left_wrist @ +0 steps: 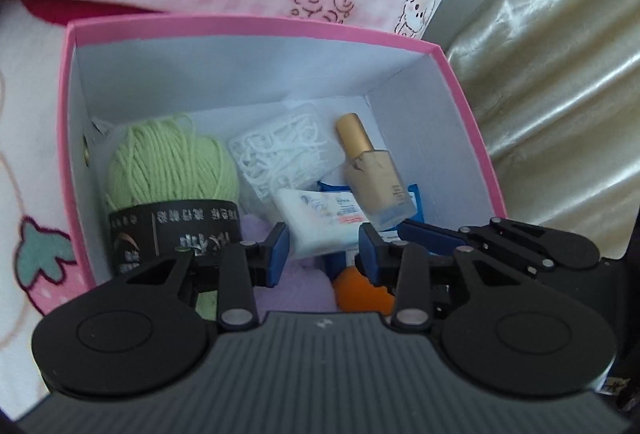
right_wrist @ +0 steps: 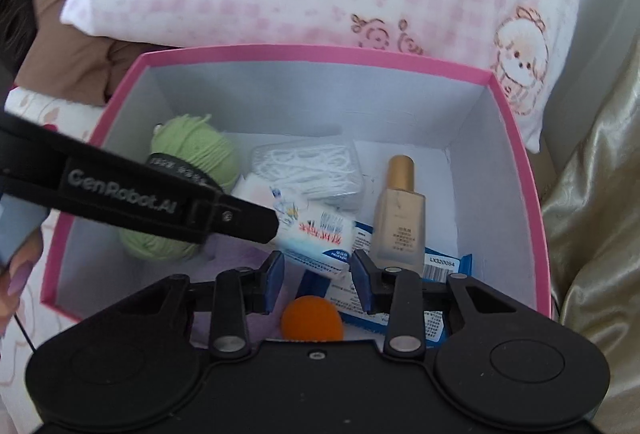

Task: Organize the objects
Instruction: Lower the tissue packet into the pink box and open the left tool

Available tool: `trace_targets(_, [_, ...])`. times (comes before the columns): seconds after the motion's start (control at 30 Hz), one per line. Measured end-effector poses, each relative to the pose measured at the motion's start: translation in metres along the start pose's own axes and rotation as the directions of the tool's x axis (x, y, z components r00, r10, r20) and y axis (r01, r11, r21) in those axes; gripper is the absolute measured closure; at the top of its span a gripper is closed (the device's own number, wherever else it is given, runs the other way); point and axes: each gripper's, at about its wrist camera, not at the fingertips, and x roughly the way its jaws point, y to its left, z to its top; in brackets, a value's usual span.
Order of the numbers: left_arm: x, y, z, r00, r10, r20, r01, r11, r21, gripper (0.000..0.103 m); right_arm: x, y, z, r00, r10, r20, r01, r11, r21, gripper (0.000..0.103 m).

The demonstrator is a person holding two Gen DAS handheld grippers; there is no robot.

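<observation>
Hovering nose-down over the open pink box (left_wrist: 256, 23), treat the tissue packet (left_wrist: 320, 222) as the likely piece in hand: lying straight ahead of the left claw (left_wrist: 324, 254), near end framed by the blue pads (left_wrist: 280, 254), propped on blue sachets (right_wrist: 440, 268) just beyond the right claw (right_wrist: 318, 282). Left claw drawn in about as tight as possible, tip right at the packet's edge in the right wrist view; no telling from either view of a true pinch on the wrapper. Right claw parted by a narrow gap, gripping nothing, with an orange ball (right_wrist: 312, 318) directly under that gap. Confirm the hold first: raise the packet a touch and watch for slipping, given the soft, yielding wrapper. Keep the left claw clear of the green yarn skein (left_wrist: 168, 161) on its left and the pack of floss picks (left_wrist: 280, 153) further ahead. Mind the gold-capped foundation bottle (right_wrist: 400, 218), ahead and to the right of both claws, lying with its base on the sachets and probably ready to slide at any shift of the pile. Hold the right claw back, avoiding a knock between two tools so close side by side. Lift slowly and straight up, well inside the box wall.
</observation>
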Motion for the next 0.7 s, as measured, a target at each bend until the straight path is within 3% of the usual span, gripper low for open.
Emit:
trace_targets(0.17, [0.007, -0.01, -0.006, 0.999, 0.037, 0.013, -0.038, 0.998, 0.045, 0.07, 0.002, 0.002, -0.002, 0.999, -0.033, -0.003, 0.033, 0.999, 0.004, 0.062])
trace_targets(0.27, [0.011, -0.01, -0.007, 0.999, 0.03, 0.02, -0.031, 0.999, 0.025, 0.072, -0.005, 0.004, -0.008, 0.999, -0.04, 0.011, 0.04, 0.999, 0.028, 0.062])
trace_targets(0.43, [0.019, -0.012, -0.012, 0.999, -0.003, 0.053, 0.001, 0.999, 0.037, 0.069, -0.024, 0.0, -0.019, 0.998, 0.011, 0.055, -0.018, 0.993, 0.117, 0.062])
trace_targets(0.53, [0.018, -0.017, -0.017, 0.997, 0.027, 0.066, -0.031, 0.998, 0.06, 0.07, -0.033, 0.0, -0.023, 0.997, 0.019, 0.07, -0.028, 0.991, 0.129, 0.062])
trace_targets(0.7, [-0.004, -0.032, -0.024, 0.994, 0.086, 0.069, -0.093, 0.991, 0.096, 0.053, -0.052, 0.003, -0.03, 0.995, 0.024, 0.095, -0.036, 0.992, 0.123, 0.062])
